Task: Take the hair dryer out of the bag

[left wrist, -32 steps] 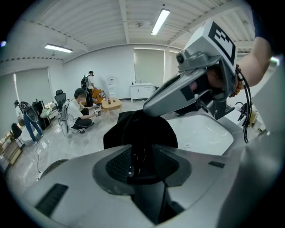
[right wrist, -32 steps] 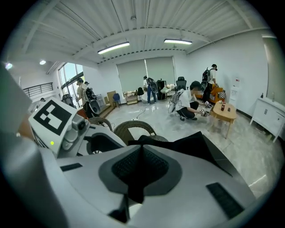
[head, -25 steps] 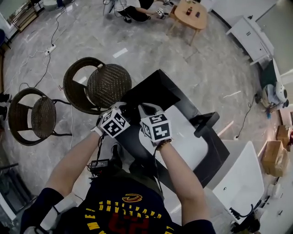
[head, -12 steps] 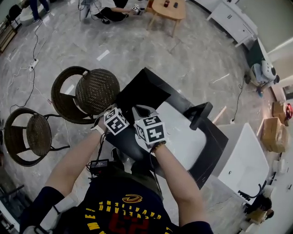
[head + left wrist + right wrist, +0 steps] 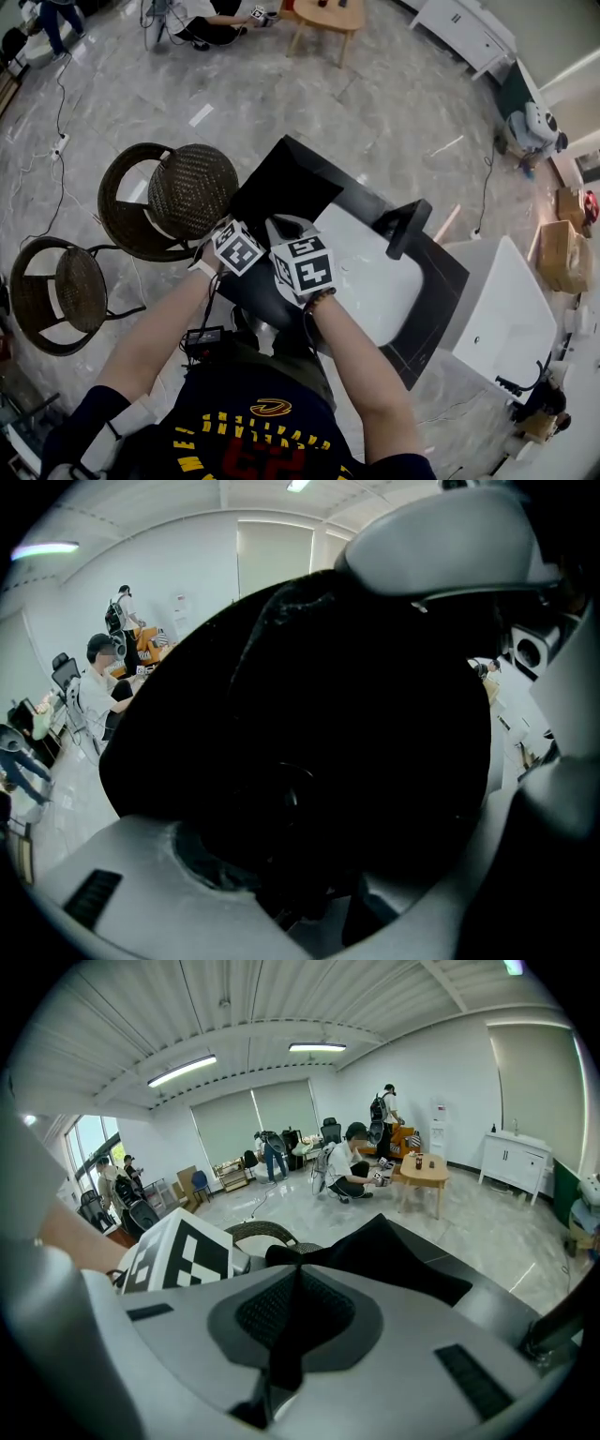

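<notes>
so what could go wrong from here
The left gripper, jaws just opened wider, has only the dark bag between them; no dryer shows, so it may close on lining.
The right gripper pinches only thin fabric, which could slip.
The bag sits at the counter corner and could drag off.

A glossy grey marbled floor (image 5: 375,112) runs through a large open room. A round wicker chair (image 5: 192,187) stands just beside the black worktop (image 5: 445,281), and a second wicker chair (image 5: 66,286) sits further left. A low wooden table (image 5: 323,11) and a white cabinet (image 5: 464,28) stand at the far side. The walls are white, strip lights (image 5: 181,1070) hang from a ribbed ceiling (image 5: 281,1007), and blinds cover the windows (image 5: 253,1115)
</notes>
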A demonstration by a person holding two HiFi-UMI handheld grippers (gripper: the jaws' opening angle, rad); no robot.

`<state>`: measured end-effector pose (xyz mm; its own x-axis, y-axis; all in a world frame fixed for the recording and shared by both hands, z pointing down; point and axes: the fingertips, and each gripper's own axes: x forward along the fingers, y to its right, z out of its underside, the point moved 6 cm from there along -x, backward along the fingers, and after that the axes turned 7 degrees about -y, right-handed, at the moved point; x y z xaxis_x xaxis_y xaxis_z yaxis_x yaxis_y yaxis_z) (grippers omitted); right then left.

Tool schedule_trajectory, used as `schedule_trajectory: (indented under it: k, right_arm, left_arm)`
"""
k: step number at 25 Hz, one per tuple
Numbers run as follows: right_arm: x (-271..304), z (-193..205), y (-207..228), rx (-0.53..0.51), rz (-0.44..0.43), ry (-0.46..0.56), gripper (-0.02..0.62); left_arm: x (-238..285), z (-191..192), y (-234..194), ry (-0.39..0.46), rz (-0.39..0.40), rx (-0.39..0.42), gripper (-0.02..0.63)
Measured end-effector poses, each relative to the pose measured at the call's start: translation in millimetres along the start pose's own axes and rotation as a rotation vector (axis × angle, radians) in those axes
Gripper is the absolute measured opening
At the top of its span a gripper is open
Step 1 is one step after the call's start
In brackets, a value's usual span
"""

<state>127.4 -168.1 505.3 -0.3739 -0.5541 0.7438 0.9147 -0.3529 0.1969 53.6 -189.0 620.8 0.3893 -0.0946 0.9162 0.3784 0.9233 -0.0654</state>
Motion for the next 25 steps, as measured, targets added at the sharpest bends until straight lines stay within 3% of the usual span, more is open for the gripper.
schedule_trajectory:
  k: [4,7,14,25]
  right_arm:
    - [-2.1,1.0,4.3,0.019,0.008,0.005,0.02]
    - [-1.8,2.7,5.8,0.01,0.005,0.0,0.02]
    - [-1.0,4.4,6.9,0.009,-0.007,-0.001,0.02]
    - [-1.5,5.4,4.5,-0.012,-0.017,-0.01,0.02]
  left_arm:
    - [4.1,3.3,-2.5,-0.079,-0.048,-0.065,0.225]
    - [9.3,4.3,-2.7,-0.073,-0.015,-0.133,0.225]
    - [7.1,0.6,-6.1,-0.055,-0.002,-0.092,0.224]
    - [-3.5,2.5,-2.3,-0.019,-0.018,-0.113,0.206]
